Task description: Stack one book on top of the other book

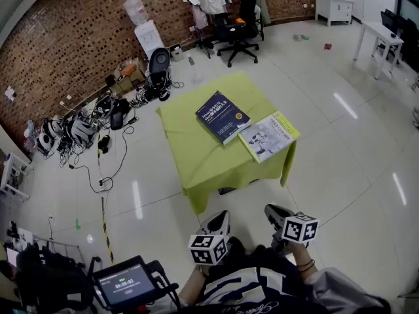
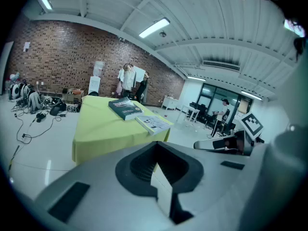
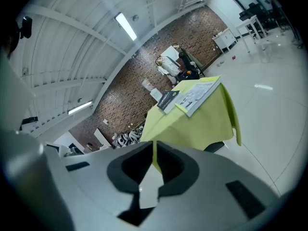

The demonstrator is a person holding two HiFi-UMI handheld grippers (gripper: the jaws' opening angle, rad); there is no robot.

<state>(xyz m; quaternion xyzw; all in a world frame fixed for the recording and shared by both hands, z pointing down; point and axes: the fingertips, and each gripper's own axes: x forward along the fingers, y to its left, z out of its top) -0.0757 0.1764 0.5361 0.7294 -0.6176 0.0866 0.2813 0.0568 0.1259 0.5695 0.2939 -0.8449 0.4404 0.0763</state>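
Note:
A dark blue book (image 1: 222, 116) lies on the table with the yellow-green cloth (image 1: 196, 169). Beside it, at the table's right corner, lies a white book with a yellow edge (image 1: 270, 136). The two books touch along one side; neither is on top of the other. My left gripper (image 1: 218, 222) and right gripper (image 1: 278, 214) hover low in front of the table, well short of it, both shut and holding nothing. In the left gripper view, both books (image 2: 125, 108) (image 2: 153, 123) lie beyond the shut jaws. The right gripper view shows them (image 3: 167, 99) (image 3: 197, 94) too.
Cables and gear (image 1: 85, 126) are piled on the floor along the brick wall at left. A black office chair (image 1: 239, 25) stands behind the table and white desks (image 1: 383, 38) at far right. A screen device (image 1: 124, 284) sits at my lower left.

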